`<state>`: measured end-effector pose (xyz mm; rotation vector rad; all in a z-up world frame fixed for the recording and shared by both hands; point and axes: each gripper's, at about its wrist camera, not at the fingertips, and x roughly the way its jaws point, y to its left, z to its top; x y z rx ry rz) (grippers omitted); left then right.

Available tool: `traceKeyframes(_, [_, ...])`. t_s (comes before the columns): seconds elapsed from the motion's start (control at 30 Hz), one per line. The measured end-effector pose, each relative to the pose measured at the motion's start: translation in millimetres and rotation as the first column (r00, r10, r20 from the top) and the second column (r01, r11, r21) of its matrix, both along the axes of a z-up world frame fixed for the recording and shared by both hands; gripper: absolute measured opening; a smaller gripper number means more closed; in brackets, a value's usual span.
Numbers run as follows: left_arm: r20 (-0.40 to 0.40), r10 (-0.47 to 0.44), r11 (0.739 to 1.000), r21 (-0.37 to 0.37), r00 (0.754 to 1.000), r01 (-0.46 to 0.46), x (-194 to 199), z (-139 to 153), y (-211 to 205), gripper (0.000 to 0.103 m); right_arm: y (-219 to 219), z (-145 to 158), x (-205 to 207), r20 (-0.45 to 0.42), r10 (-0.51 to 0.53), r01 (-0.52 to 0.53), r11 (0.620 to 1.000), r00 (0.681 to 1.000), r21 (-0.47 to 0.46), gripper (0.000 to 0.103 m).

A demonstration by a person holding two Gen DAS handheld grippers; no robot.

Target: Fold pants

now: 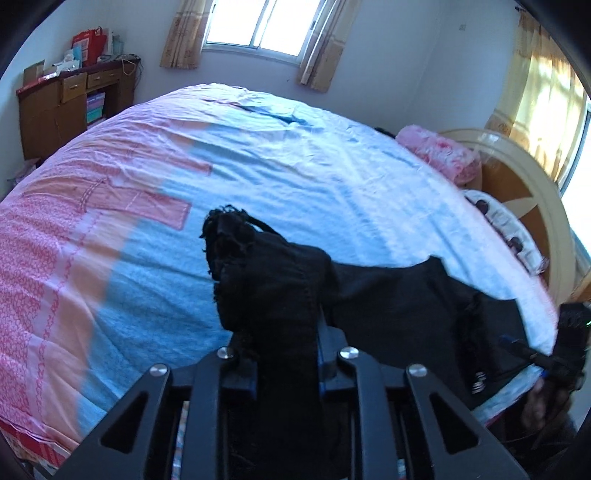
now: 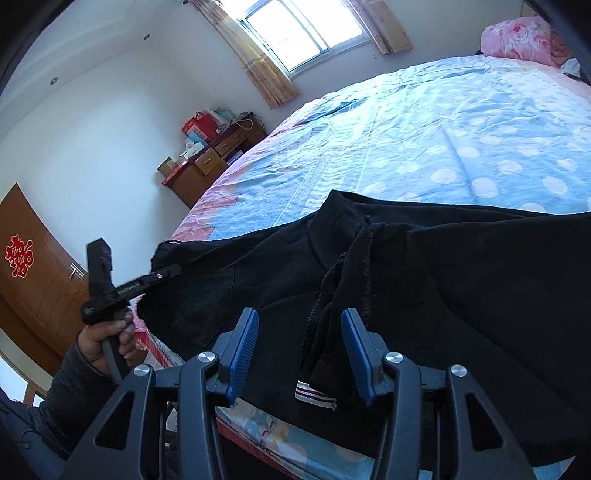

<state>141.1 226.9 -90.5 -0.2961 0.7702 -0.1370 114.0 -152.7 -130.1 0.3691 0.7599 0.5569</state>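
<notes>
Black pants (image 1: 388, 295) lie across the near edge of the bed (image 1: 295, 166). My left gripper (image 1: 273, 295) is shut on a bunched end of them, and the cloth drapes over both fingers and hides the pads. The right wrist view shows that gripper (image 2: 166, 273) in a hand, pinching the left edge of the pants (image 2: 480, 277). My right gripper (image 2: 299, 332) stands open low over the pants, with a raised fold and a striped tag (image 2: 316, 397) between its blue pads (image 2: 243, 347), which do not press it. In the left wrist view it (image 1: 532, 354) is at the far right.
The bedcover is blue with white dots and pink at the left side. A pink pillow (image 1: 439, 155) and a wooden headboard (image 1: 532, 206) are at the right. A wooden desk (image 1: 66, 103) with boxes stands by the far wall under a window (image 1: 266, 26). A brown door (image 2: 33, 280) is at the left.
</notes>
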Motion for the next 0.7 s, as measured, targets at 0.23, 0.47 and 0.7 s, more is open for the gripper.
traceKeyframes(0.23, [0.074, -0.079, 0.995, -0.059, 0.994, 0.083, -6.9, 45.1, -36.9, 0.019, -13.5, 2.4, -5.8, 0.010, -0.042, 0.042, 0.999, 0.999, -0.001, 0.049])
traceKeyframes(0.47, [0.155, -0.246, 0.963, -0.071, 0.957, 0.259, 4.9, 96.0, -116.3, 0.019, -46.7, 11.2, -16.4, 0.003, -0.141, 0.141, 0.990, 0.990, -0.014, 0.049])
traceKeyframes(0.7, [0.178, -0.425, 0.893, -0.075, 0.888, 0.443, 25.8, 123.0, -212.8, 0.018, -112.8, 18.3, -41.4, -0.001, -0.320, 0.320, 0.947, 0.947, -0.027, 0.049])
